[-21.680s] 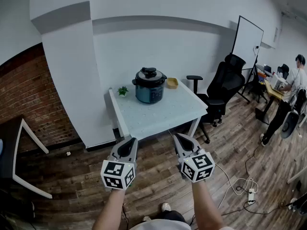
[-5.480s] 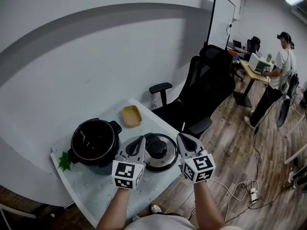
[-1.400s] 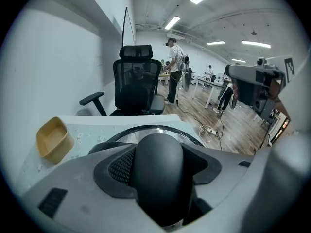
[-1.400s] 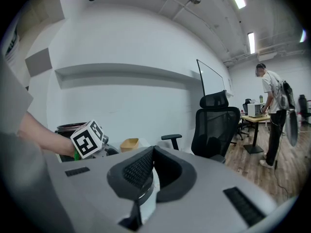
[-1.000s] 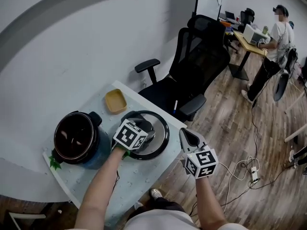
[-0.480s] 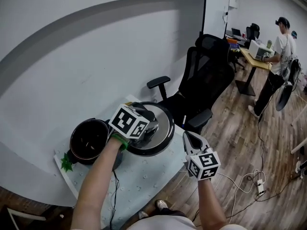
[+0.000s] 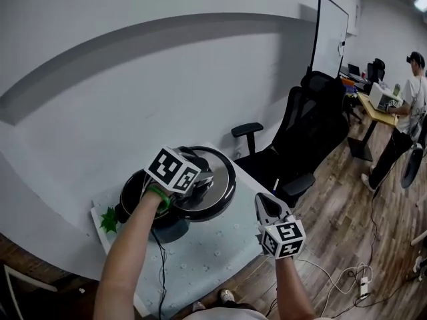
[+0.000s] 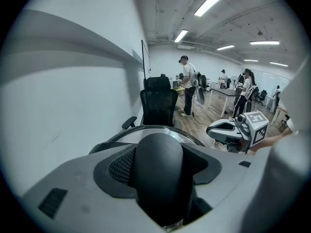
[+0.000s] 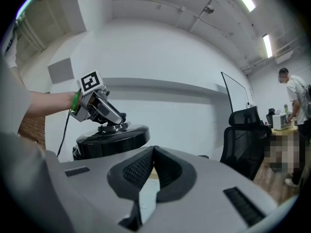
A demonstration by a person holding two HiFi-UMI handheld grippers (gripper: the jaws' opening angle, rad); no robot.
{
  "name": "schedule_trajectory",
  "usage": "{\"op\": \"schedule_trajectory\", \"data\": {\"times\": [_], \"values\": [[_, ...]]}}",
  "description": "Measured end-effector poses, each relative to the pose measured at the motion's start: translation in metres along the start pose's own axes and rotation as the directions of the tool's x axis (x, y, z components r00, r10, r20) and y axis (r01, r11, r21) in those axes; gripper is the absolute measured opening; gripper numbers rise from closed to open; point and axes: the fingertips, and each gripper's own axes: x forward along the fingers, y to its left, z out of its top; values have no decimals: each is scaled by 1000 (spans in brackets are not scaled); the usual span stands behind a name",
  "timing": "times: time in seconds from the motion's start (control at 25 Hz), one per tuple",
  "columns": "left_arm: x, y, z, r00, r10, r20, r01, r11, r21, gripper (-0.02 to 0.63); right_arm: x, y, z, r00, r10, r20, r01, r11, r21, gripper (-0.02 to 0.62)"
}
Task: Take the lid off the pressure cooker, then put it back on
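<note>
My left gripper (image 7: 202, 181) is shut on the black knob (image 8: 158, 171) of the pressure cooker lid (image 7: 225, 179). The round black lid hangs in the air, tilted, partly over the open cooker pot (image 7: 131, 193) at the table's left. In the right gripper view the lid (image 9: 114, 137) hovers just above the pot (image 9: 77, 152), with the left gripper (image 9: 109, 118) on top of it. My right gripper (image 7: 263, 204) is shut and holds nothing; it floats over the table's front right part, apart from the lid. Its jaws (image 9: 153, 166) meet at the tip.
The white table (image 7: 213, 245) stands against a grey wall. A small green plant (image 7: 109, 220) sits by the pot at the table's left corner. A black office chair (image 7: 313, 132) and a whiteboard (image 7: 330, 35) stand to the right. A person (image 7: 417, 92) is at a far desk.
The left gripper has lifted the lid off the table and carried it up and left, over the open pot. The right gripper has shifted a little and stays shut.
</note>
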Motion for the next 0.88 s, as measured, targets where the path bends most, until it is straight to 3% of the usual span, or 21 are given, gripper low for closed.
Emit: {"op": "schedule_trajectory", "data": {"times": [0.48,0.88], "values": [[-73,72,-68,989,136,-56,-142,980,-140,278,54,72,3,985,174,-2,-174,985,-15,2],[-88,96,-99,985,154,-82,-167,969,-183,278,71,94,-3,976,215,-25,-216,976,-13,2]]}}
